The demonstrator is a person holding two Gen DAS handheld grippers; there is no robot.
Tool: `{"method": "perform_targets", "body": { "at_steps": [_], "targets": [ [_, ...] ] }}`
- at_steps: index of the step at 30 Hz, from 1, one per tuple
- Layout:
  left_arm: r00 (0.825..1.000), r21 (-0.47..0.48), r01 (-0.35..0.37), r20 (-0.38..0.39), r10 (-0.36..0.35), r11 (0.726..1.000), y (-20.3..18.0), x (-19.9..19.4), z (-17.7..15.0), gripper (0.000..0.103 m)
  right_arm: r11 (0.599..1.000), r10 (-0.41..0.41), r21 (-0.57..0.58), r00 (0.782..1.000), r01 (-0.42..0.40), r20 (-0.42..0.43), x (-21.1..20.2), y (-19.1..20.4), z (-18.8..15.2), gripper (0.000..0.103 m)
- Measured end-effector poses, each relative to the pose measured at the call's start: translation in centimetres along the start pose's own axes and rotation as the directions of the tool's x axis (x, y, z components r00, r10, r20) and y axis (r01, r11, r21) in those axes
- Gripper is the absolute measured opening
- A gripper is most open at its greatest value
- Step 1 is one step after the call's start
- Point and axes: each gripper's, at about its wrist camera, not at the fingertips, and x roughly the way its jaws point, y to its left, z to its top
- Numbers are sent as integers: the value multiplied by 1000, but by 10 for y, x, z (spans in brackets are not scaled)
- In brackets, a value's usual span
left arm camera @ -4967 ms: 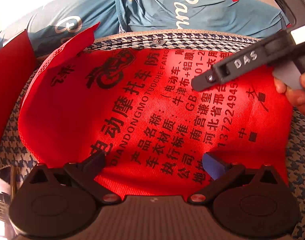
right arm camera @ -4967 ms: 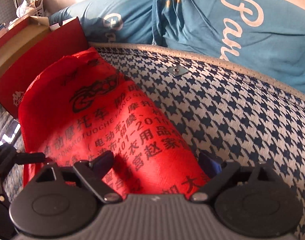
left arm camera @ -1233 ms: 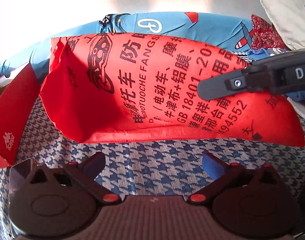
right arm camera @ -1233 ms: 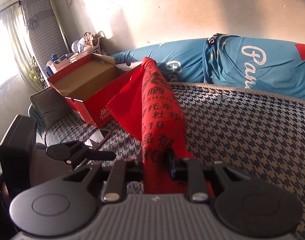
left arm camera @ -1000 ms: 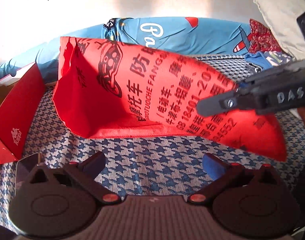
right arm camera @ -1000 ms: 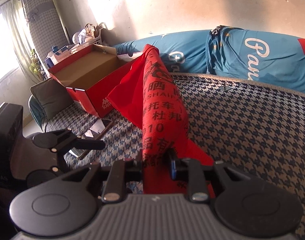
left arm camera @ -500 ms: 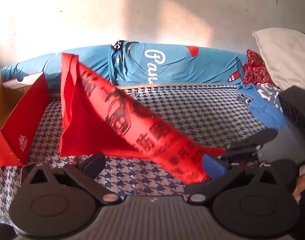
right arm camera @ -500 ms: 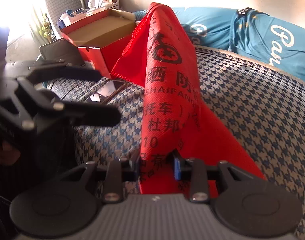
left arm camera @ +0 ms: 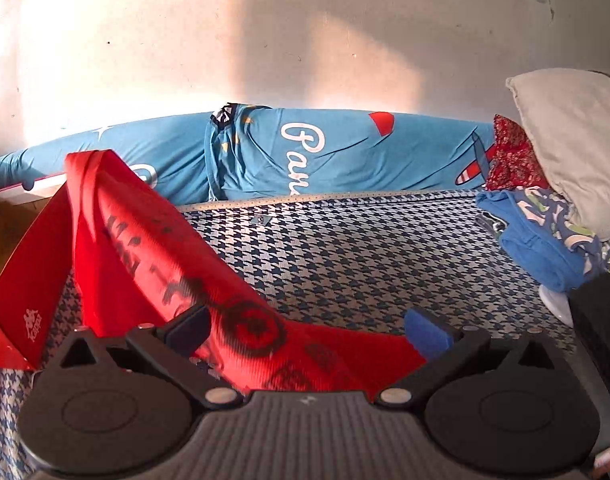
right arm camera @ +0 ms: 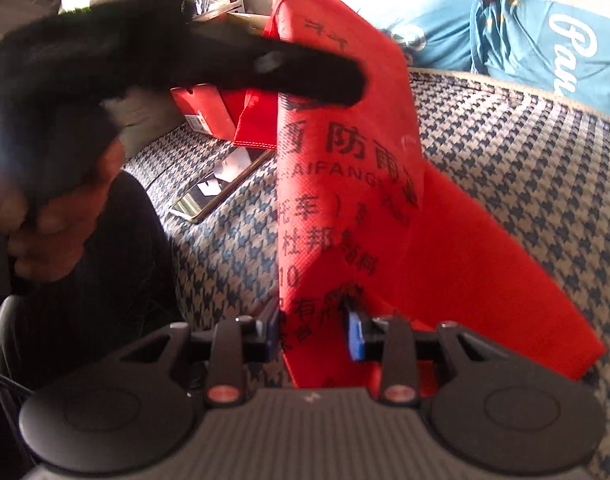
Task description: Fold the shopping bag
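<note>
Risk: red shopping bag (right arm camera: 337, 208) slipping from right gripper (right arm camera: 313, 334), whose jaws have just been opening, fabric between them, pads barely touching. Bag slopes up off houndstooth bed (left arm camera: 365, 256). Left gripper (left arm camera: 307, 326) wide open, empty (fabric passes beneath). Fold could collapse.

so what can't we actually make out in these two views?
- Right wrist view: most of the red box, hidden behind the blurred left gripper.
- Right wrist view: whether the right gripper fingers press the red bag; too close to tell.
- Left wrist view: the bag's print, motion-blurred, and its near edge, behind the gripper body.
</note>
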Motion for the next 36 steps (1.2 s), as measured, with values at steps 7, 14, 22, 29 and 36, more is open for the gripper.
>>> {"method": "perform_targets", "body": {
  "at_steps": [7, 14, 22, 29, 36],
  "targets": [
    [988, 82, -88, -122, 98, 993, -7, 48, -20, 103, 999, 6, 33, 1000, -6, 3, 3, -4, -5, 31],
    [973, 37, -72, -216, 78, 997, 4, 72, -53, 103, 999, -1, 44, 1000, 0, 16, -2, -2, -8, 37],
    [956, -49, -65, -289, 49, 997, 24, 92, -81, 103, 989, -40, 148, 989, 19, 140, -33, -9, -5, 60],
    [960, -40, -71, -272, 58, 997, 17, 94, -85, 103, 953, -220, 244, 962, 177, 159, -45, -37, 10, 80],
    [963, -42, -70, -263, 57, 997, 18, 95, -85, 103, 910, -339, 270, 940, 316, 41, -25, -83, 29, 87]
  ]
}}
